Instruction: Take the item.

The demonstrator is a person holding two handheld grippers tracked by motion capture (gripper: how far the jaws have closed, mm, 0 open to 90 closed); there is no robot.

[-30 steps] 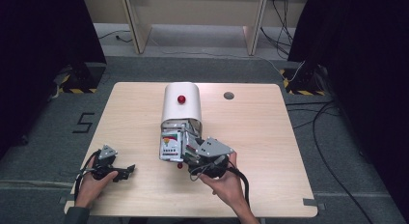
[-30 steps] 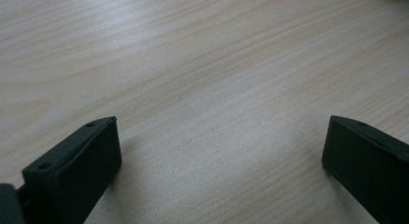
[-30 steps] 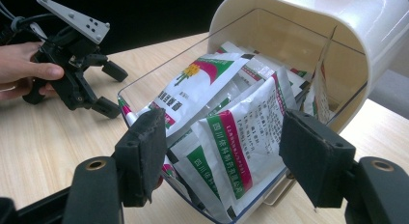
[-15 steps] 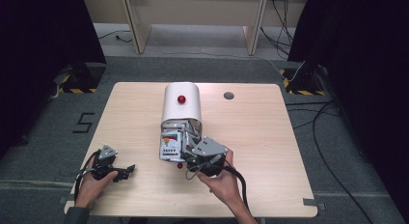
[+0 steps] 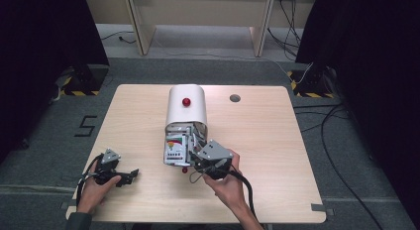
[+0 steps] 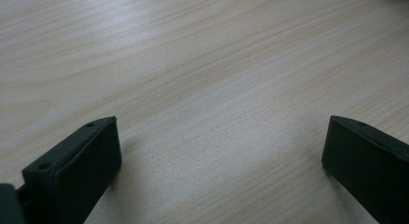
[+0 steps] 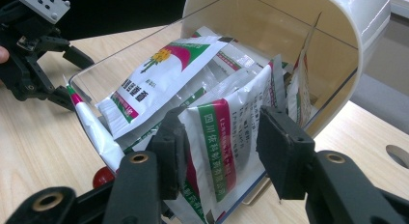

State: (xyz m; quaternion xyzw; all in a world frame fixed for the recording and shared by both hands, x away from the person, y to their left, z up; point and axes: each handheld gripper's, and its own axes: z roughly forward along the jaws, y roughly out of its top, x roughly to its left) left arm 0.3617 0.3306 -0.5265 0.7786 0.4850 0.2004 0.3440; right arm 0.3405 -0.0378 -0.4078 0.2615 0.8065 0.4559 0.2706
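A white round-topped box [image 5: 186,113] with a red knob [image 5: 186,101] lies mid-table, its clear lid [image 7: 91,69] folded down toward me. Several foil packets lie in its mouth. My right gripper [image 7: 222,137] is open at that mouth, its jaws on either side of a white packet with green and red stripes [image 7: 217,151]; in the high view the right gripper [image 5: 198,158] sits at the box's front right. Another packet [image 7: 159,79] lies flat behind. My left gripper [image 6: 219,137] is open over bare wood, and the high view shows it [image 5: 130,175] near the front left edge.
A small red knob [image 5: 184,169] shows at the lid's front edge, beside a white tube [image 7: 94,127]. A round cable hole [image 5: 235,98] sits in the table at the back right. Bare wood lies to the right of the box.
My right gripper has edged slightly left, closer into the box's open front. The left gripper has not moved.
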